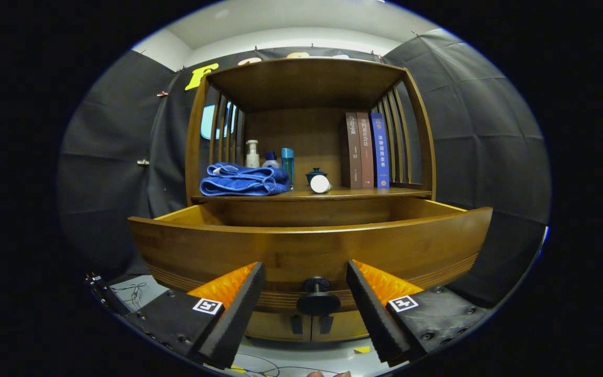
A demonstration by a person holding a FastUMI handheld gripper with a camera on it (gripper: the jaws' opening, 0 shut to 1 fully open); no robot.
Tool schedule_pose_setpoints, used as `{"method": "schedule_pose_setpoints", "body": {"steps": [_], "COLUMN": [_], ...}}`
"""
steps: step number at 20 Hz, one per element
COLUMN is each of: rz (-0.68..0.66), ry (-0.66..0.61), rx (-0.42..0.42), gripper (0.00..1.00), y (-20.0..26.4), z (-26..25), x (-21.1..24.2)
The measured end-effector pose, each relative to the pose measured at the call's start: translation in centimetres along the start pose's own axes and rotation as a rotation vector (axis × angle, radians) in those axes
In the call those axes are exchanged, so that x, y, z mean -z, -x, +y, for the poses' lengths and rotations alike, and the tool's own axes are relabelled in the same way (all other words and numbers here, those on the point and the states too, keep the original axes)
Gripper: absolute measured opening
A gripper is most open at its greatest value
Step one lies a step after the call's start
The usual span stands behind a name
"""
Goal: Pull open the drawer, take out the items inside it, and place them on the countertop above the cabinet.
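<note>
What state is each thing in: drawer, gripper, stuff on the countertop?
Drawer: pulled open, inside hidden.
Knob: free, between the fingers, untouched.
Gripper: open.
Towel: folded, on countertop.
Books: upright.
Bottles: upright behind the towel.
White cylinder: on its side.

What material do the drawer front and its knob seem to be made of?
Drawer front: apparently wood, brown with a smooth satin varnish; grain lines show. Knob: dark and matte, maybe metal or plastic; unclear. The tongs stand open around it.

Countertop (375, 193) with towel (244, 180), books (367, 150)
</note>
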State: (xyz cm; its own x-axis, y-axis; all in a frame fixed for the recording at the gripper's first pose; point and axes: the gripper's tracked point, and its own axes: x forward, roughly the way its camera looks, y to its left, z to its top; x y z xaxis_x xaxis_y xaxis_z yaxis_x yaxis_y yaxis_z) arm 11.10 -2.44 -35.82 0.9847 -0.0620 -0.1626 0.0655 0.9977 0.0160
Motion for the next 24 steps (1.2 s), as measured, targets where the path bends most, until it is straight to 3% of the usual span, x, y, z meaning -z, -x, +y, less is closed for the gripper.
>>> {"method": "schedule_pose_setpoints", "body": {"steps": [5,15,24], "rz": [-0.048,-0.027,0.015], "ry": [0.033,0.067,0.087], "rx": [0.011,0.028,0.047], "gripper": [0.99,0.99,0.99], "y": [-1.8,-10.7,-15.8], "z": [0.3,0.6,1.2], "x": [-1.4,-2.0,-2.0]}}
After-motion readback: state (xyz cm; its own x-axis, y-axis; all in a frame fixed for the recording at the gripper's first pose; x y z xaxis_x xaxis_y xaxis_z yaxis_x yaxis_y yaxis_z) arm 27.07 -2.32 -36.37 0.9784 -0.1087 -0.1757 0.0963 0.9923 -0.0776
